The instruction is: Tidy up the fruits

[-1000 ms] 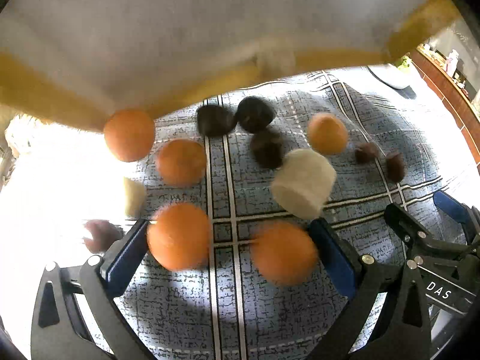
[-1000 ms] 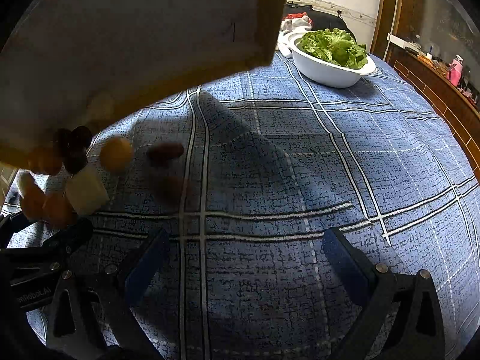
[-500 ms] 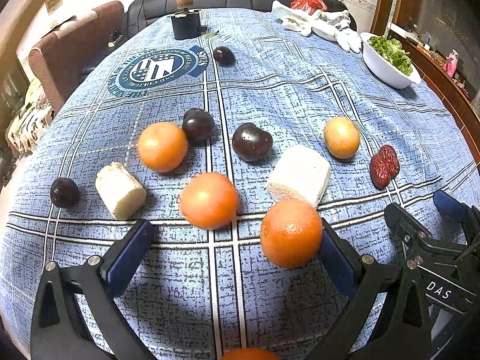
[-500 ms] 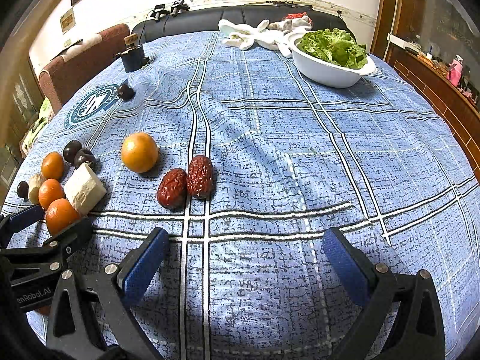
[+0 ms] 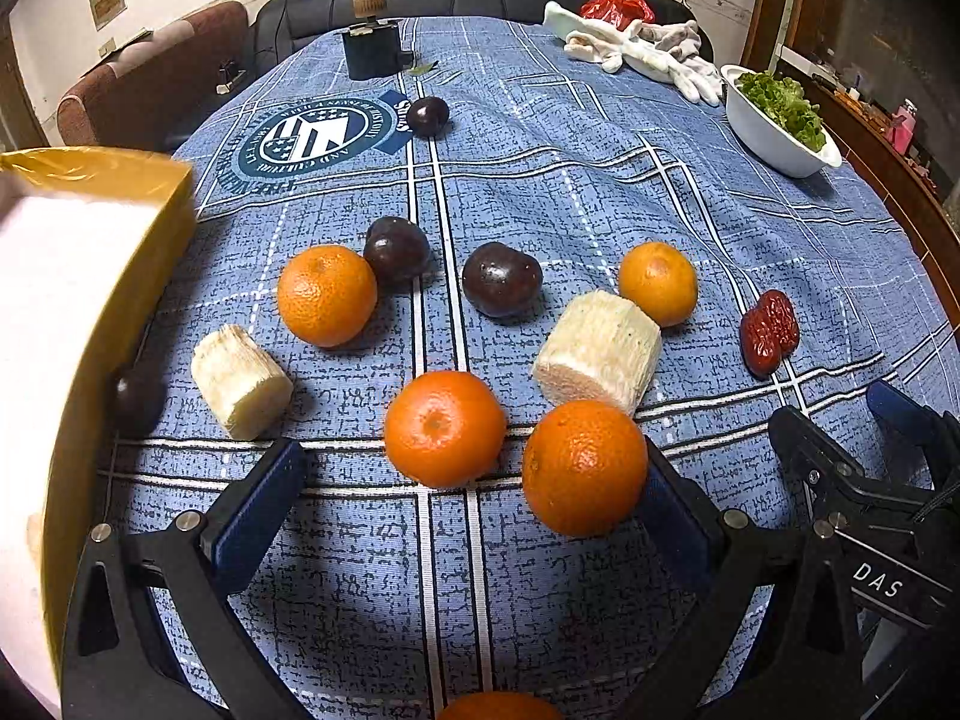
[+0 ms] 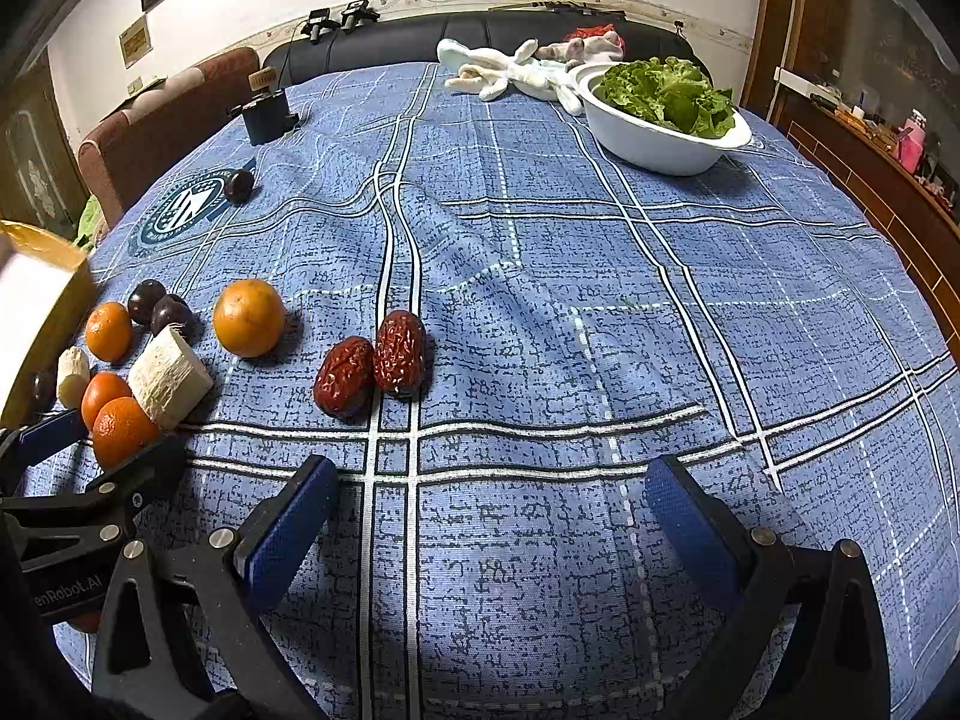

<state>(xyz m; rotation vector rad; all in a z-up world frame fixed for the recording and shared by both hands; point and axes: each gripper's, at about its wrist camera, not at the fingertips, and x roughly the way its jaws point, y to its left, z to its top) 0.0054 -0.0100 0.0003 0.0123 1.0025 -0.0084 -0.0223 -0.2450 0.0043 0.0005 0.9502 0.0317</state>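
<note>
1. Your left claw (image 5: 468, 498) is spread wide and holds nothing; two oranges (image 5: 444, 428) sit between its fingers on the tabletop (image 5: 600, 180).
2. Your right claw (image 6: 489, 516) is also wide open and empty, over bare cloth near the tabletop's near edge.
3. The two red dates (image 6: 372, 371) lie touching each other, just beyond it.
4. Plums (image 5: 501, 279), more oranges and two white cut chunks (image 5: 597, 351) lie scattered toward the left edge, beside a yellow-rimmed box (image 5: 144, 240).

Oranges (image 5: 445, 427), plums (image 5: 501, 279), dates (image 6: 372, 369) lie scattered.
</note>
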